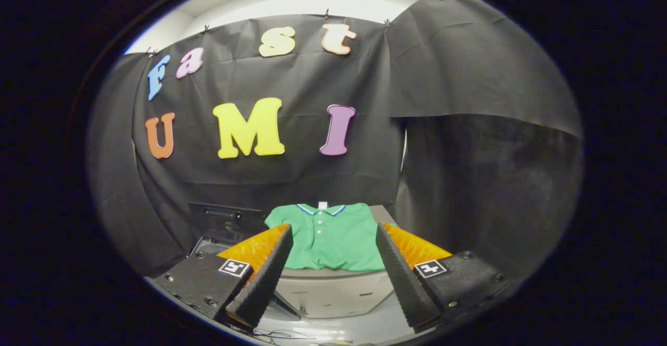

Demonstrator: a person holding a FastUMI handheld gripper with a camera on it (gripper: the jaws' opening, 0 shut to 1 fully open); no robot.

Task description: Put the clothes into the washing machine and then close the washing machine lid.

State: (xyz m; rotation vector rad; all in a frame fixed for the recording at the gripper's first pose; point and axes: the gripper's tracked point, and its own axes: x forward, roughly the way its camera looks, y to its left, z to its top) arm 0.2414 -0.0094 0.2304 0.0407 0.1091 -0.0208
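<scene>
Claw [333, 236] level, fingers spread (nothing held), green shirt [330, 242] beyond.

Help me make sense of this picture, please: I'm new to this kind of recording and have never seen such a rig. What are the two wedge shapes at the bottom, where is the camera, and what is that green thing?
The camera rides on a hand-held gripper and looks forward along its two fingers; a person carries the tool, so there is no robot arm. Those wedge shapes are the fingers, each with a ribbed inner face. They stand wide apart and hold nothing.

Beyond the fingers, seen through the gap between them, a green polo shirt lies folded flat on a pale boxy unit, collar towards the black cloth wall. To the shirt's left is a dark machine with its lid apparently raised, probably the washing machine, though little of it can be made out. The shirt has not been picked up yet.
</scene>
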